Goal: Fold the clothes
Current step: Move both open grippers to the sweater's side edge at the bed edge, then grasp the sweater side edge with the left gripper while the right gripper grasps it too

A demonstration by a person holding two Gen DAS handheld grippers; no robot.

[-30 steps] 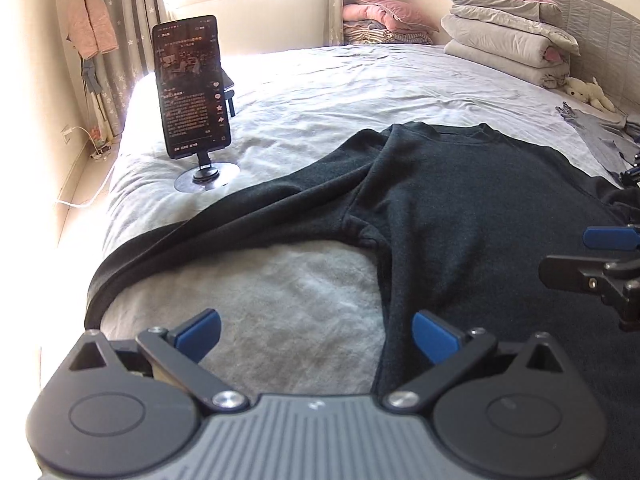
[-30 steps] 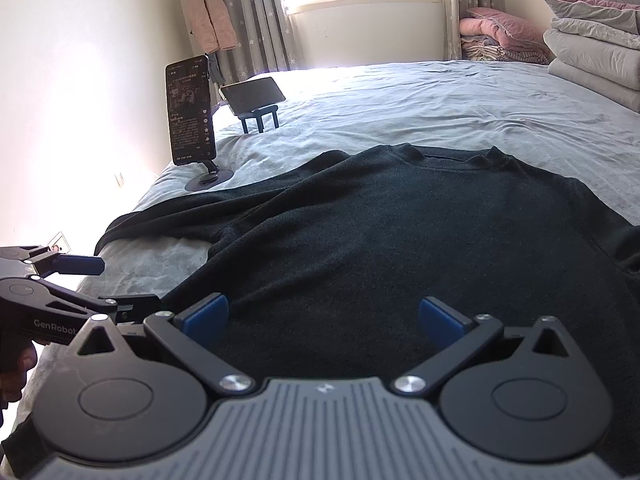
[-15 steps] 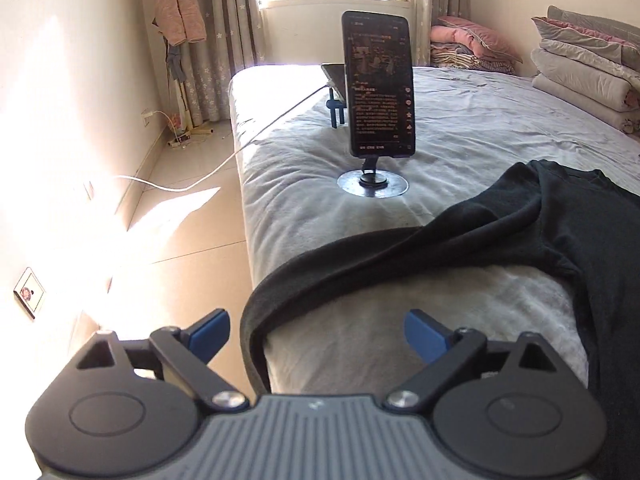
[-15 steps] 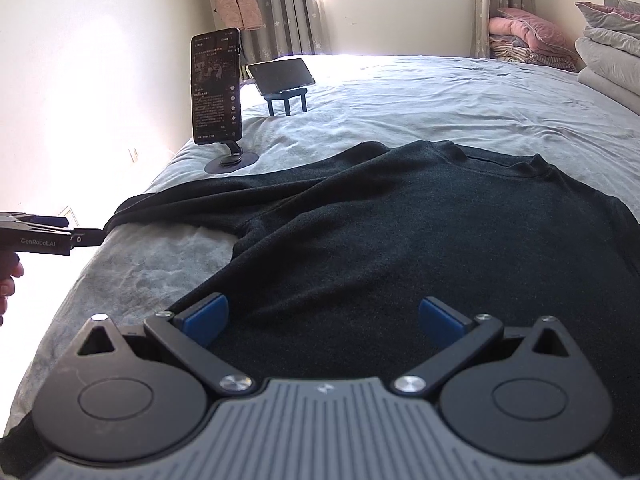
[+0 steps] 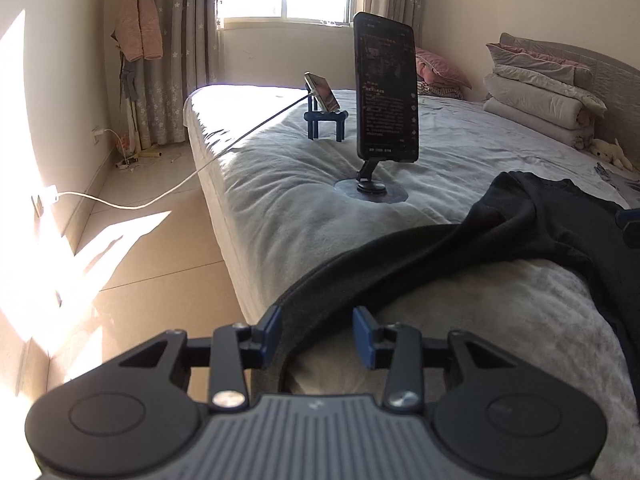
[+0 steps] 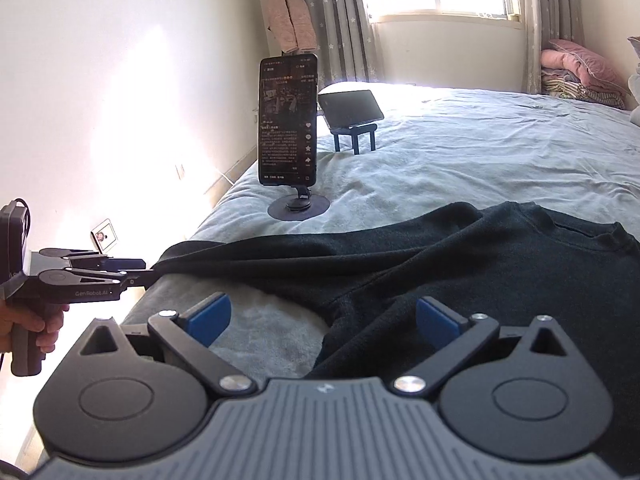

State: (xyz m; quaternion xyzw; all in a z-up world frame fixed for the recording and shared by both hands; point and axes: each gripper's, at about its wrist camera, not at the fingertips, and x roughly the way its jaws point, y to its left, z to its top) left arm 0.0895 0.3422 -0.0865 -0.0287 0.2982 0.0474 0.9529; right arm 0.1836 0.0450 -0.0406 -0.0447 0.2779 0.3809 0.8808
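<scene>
The left gripper [image 5: 316, 332] is closing on the sleeve cuff [image 5: 296, 320] of the black sweater [image 6: 460, 272] at the bed [image 5: 280, 208] edge, at 9 o'clock. Seat the cuff deep between the pads before lifting. The right gripper [image 6: 322, 316], at 6 o'clock, is spread but starting to close, over the underarm; nothing is pinched.

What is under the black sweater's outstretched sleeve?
The grey bedcover shows beneath the sleeve; its cuff end hangs past the bed edge between the closing left claw pads. Anything under the fabric is hidden.

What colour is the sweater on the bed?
Black sweater; clearest in the right wrist view.
</scene>
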